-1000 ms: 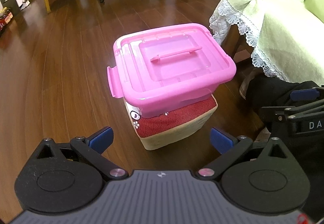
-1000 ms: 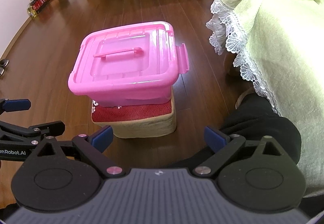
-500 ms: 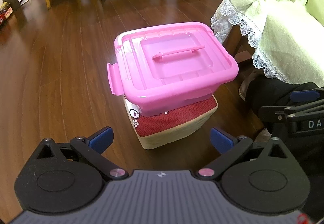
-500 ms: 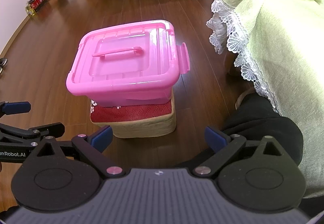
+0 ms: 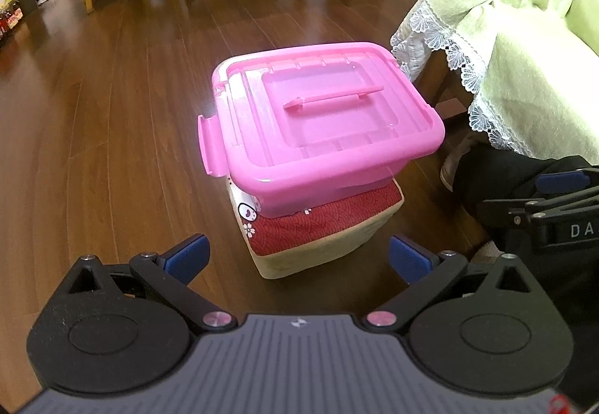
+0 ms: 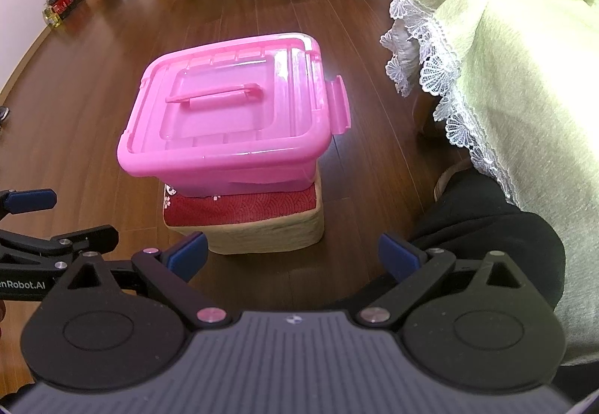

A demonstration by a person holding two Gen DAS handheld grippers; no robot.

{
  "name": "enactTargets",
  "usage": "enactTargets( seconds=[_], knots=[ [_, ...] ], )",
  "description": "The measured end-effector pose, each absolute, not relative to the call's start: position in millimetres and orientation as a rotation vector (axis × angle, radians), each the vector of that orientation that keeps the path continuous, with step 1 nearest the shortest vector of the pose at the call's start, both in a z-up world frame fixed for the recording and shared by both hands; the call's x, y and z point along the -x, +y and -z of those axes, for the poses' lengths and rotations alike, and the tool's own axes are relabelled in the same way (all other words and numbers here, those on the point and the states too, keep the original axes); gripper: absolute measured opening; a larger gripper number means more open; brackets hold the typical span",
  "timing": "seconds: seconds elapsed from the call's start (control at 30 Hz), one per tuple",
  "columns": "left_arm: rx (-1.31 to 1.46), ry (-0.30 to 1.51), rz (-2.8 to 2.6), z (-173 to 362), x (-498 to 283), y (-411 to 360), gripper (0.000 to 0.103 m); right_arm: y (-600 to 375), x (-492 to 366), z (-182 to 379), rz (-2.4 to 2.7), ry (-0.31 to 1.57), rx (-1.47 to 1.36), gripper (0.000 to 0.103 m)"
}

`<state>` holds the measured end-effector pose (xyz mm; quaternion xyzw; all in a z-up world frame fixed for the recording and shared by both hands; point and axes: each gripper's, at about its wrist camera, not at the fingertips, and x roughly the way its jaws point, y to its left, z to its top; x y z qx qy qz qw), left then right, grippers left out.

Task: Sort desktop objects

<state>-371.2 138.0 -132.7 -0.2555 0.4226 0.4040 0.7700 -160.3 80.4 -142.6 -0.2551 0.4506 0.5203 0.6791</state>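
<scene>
Left tool (image 5: 297,258): held low and level above the wooden floor (image 5: 112,137), pointing forward at the pink storage box (image 5: 318,129); its blue-tipped fingers (image 5: 187,256) stand wide apart with nothing between them. Right tool (image 6: 292,256): same pose, level and short of the box, fingers spread wide and empty. Each tool appears at the edge of the other's view, showing the two held side by side. The pink storage box sits on a low cushioned stool (image 5: 322,241) with a red patterned top and beige sides, standing on the floor ahead of both tools and apart from them. Its lid is on, the carry handle (image 5: 333,96) lying flat in the recess; one side latch (image 5: 209,144) shows in the left wrist view and the opposite latch (image 6: 338,105) in the right wrist view, both angled outward. Contents cannot be made out through the tinted plastic. To the right, a pale green cloth with lace trim (image 6: 505,77) covers a piece of furniture whose form is hidden. A dark-clothed leg (image 6: 486,223) of the person lies beside the stool, partly cut off by the tool bodies.
</scene>
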Motion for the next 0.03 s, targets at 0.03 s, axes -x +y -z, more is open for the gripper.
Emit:
enactTargets(
  seconds=[0.03],
  knots=[
    [0.555, 0.916, -0.874, 133.2, 371.2, 138.3, 0.102, 80.7, 160.3, 143.0, -1.168, 1.013, 0.574, 0.097]
  ],
)
